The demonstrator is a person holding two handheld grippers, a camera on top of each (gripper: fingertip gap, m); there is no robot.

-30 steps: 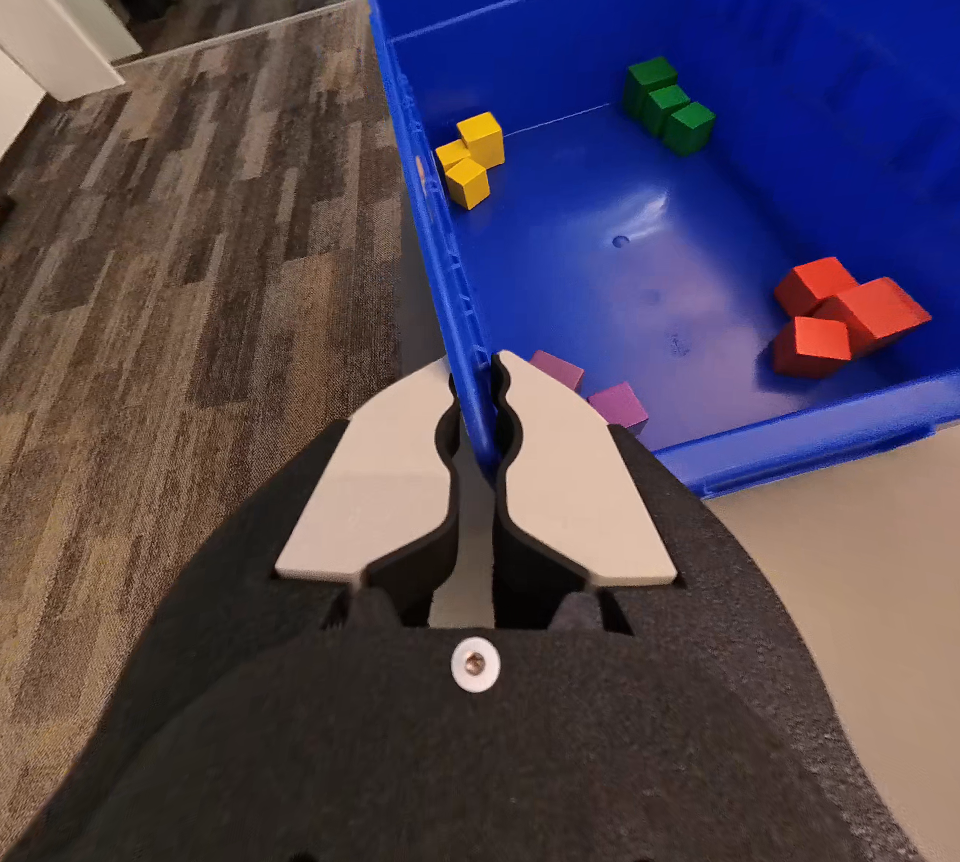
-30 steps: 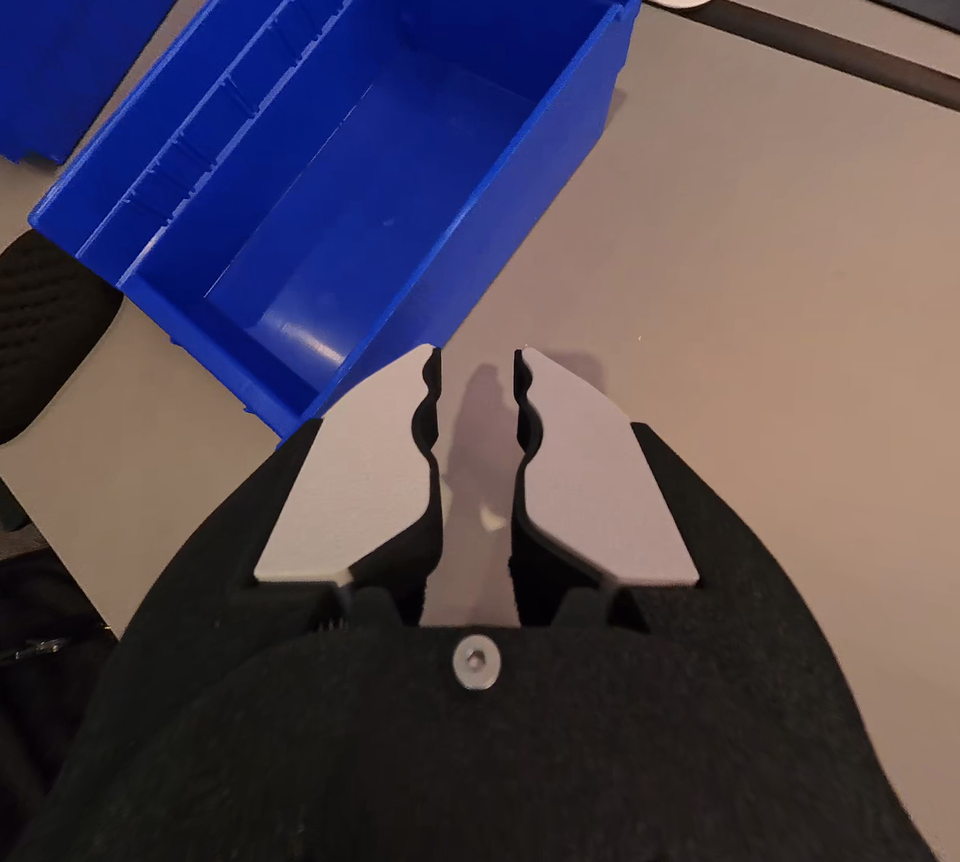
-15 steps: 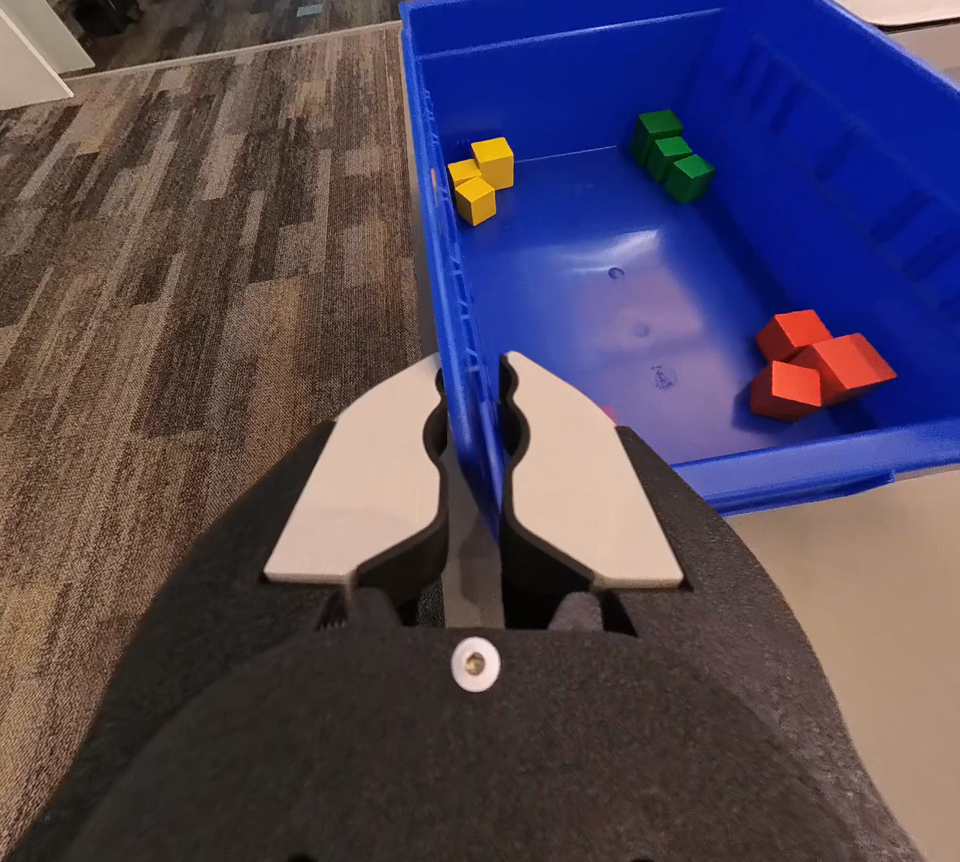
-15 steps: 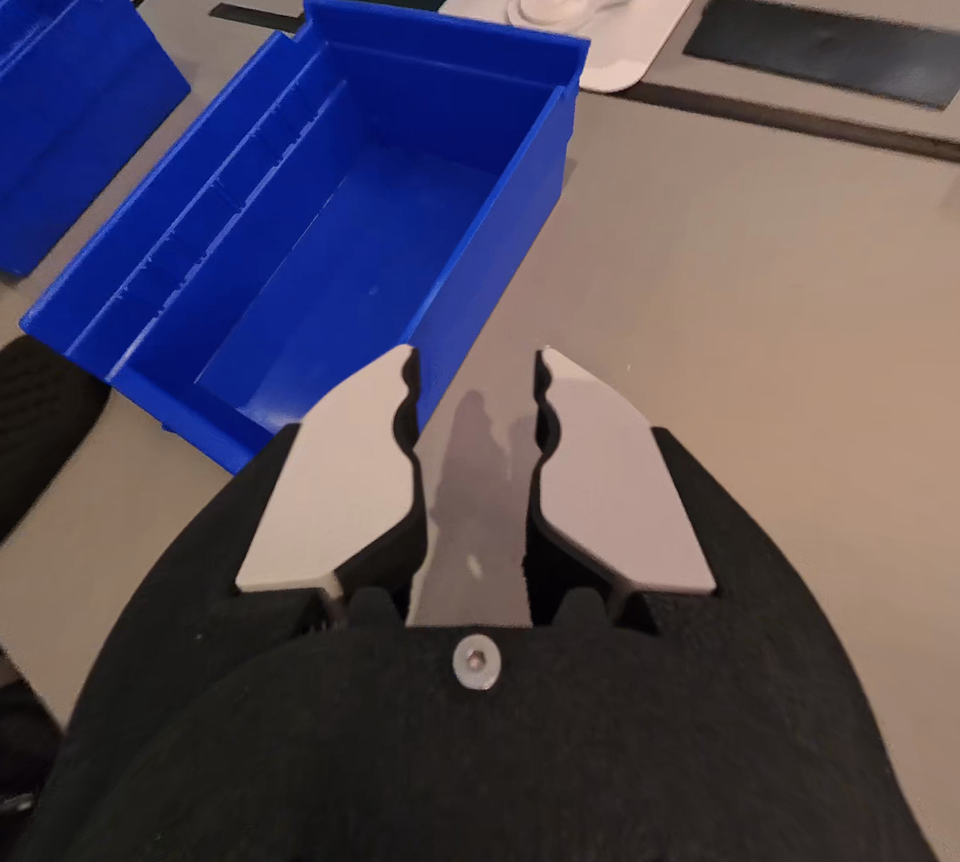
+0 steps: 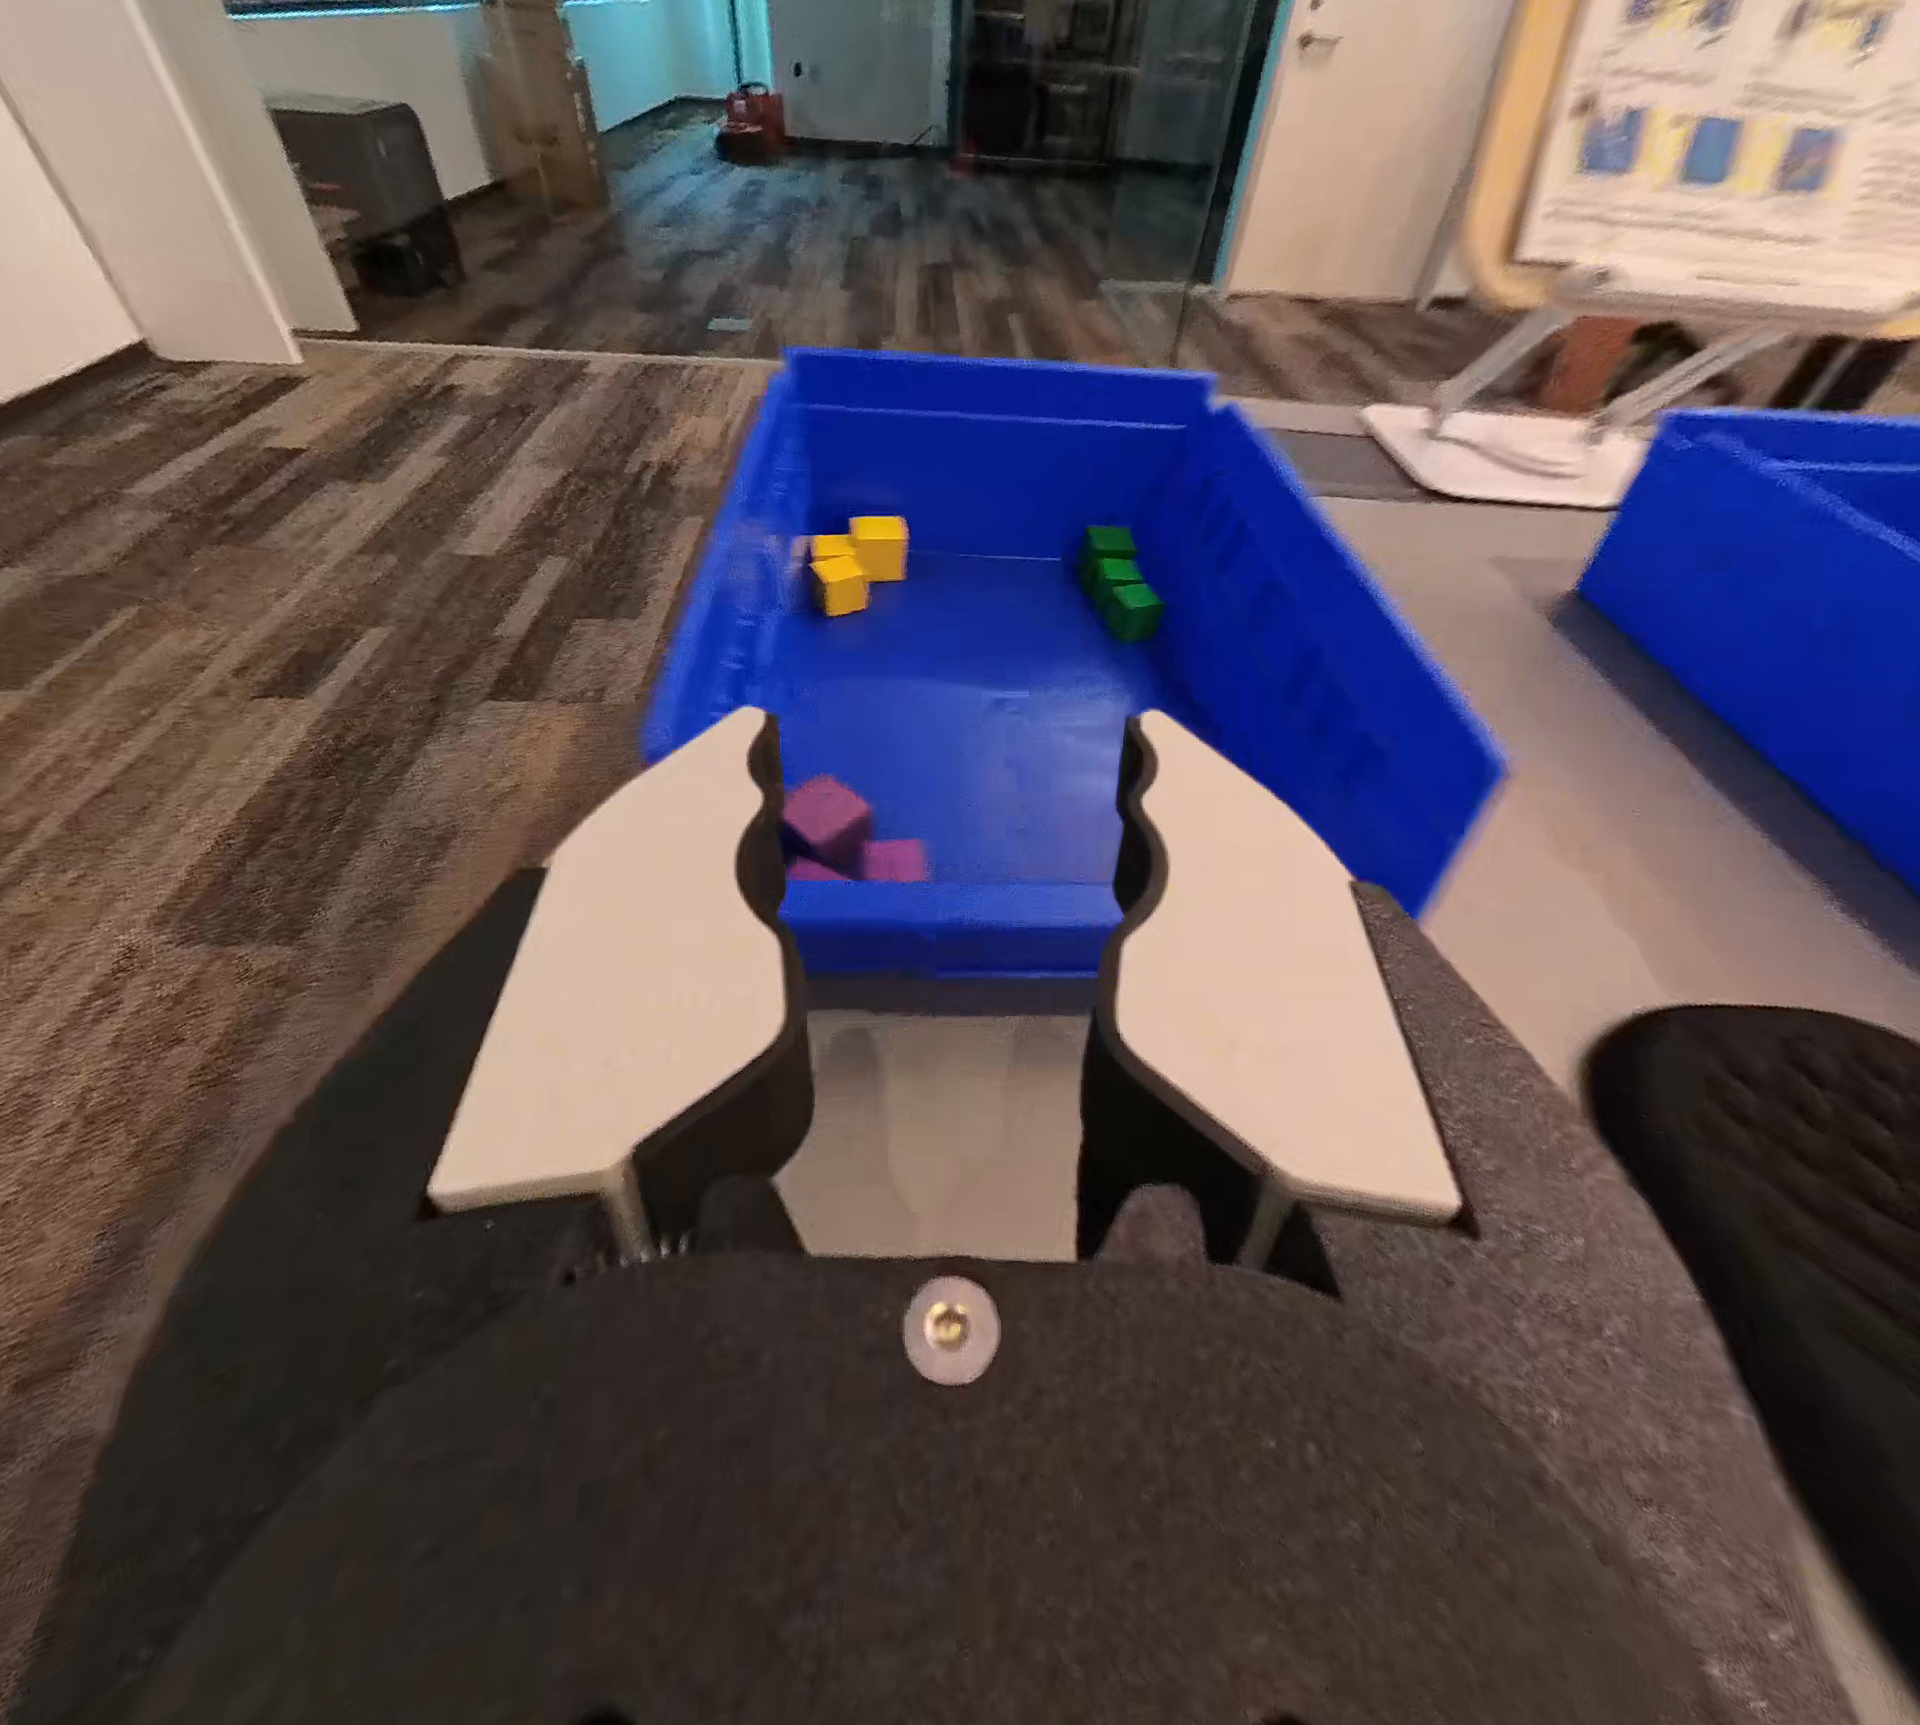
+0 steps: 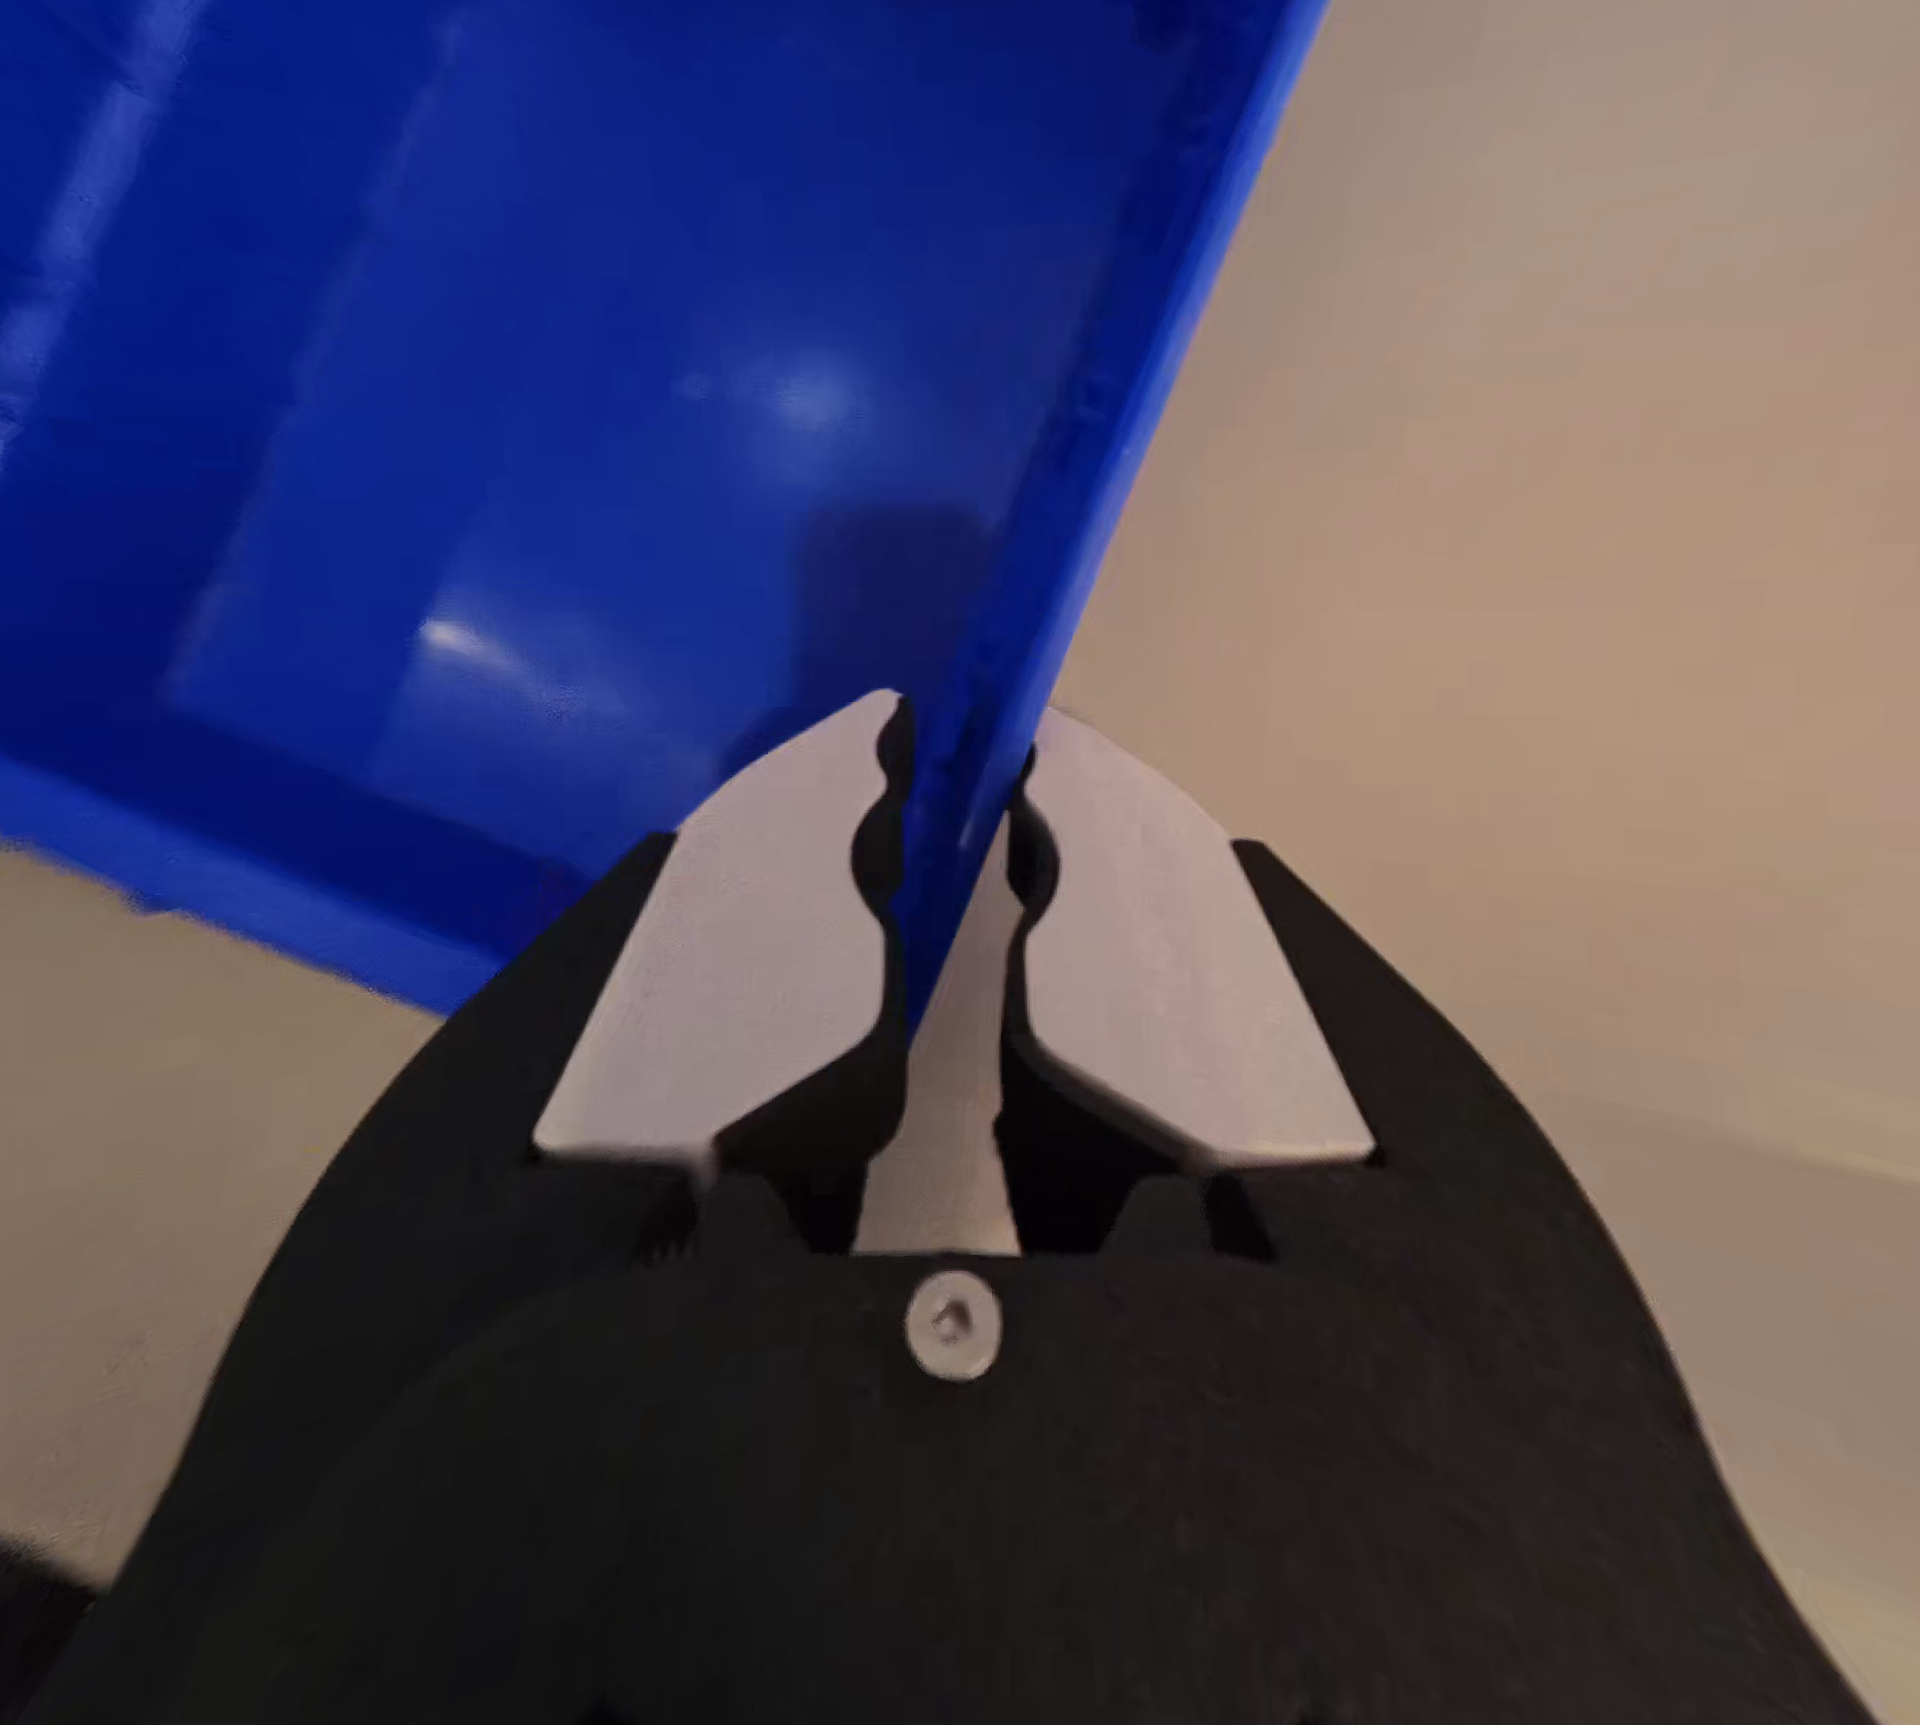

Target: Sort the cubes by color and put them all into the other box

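In the left wrist view a blue box [image 5: 1351, 719] stands on the table. It holds yellow cubes [image 5: 862, 563] at the far left, green cubes [image 5: 1120, 584] at the far right and purple cubes [image 5: 831, 823] at the near left. My left gripper [image 5: 948, 725] is open and empty, just short of the box's near wall. Its right finger hides the box's near right corner. In the right wrist view my right gripper [image 6: 966, 719] is shut on the right side wall of the second blue box [image 6: 520, 325], which is empty. That box also shows in the left wrist view [image 5: 1766, 615].
The grey table [image 5: 1558, 865] ends just left of the cube box, with carpet floor [image 5: 312, 740] beyond the edge. A black mesh chair back [image 5: 1766, 1260] is at the near right. A white stand base [image 5: 1496, 449] sits behind the boxes.
My left gripper let go of the cube box's left wall, opened and drew back to its near end. My right gripper moved onto the empty box and shut on its right wall.
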